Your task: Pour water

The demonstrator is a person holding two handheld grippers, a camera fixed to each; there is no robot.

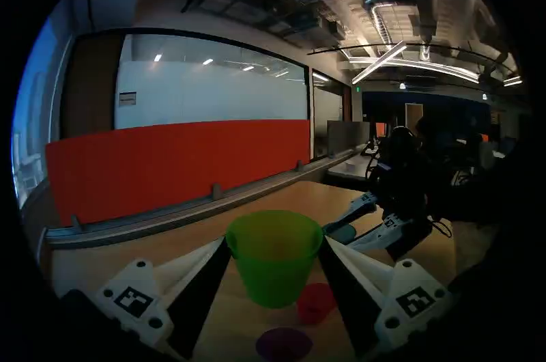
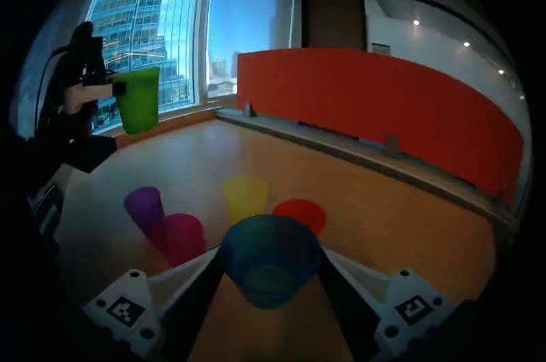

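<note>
1. The left hand-held gripper has both fingers pressed against a green cup, which it holds upright above the bench. The cup's tinted wall makes it impossible to tell whether there is water inside.
2. Below the green cup, a red cup is partly hidden behind its base. A purple cup is cut off at the lower edge.
3. The right hand-held gripper clamps a blue cup between both fingers, upright and low over the bench. The inside of the cup is dim, so its contents cannot be made out.
4. In the right gripper view, a yellow cup stands beyond the blue cup with the red cup just beside it. A magenta cup overlaps the purple cup, and I cannot tell whether they touch.
5. At the far left of that view, the green cup shows against a window. The person holding it is only a dark silhouette.
</note>
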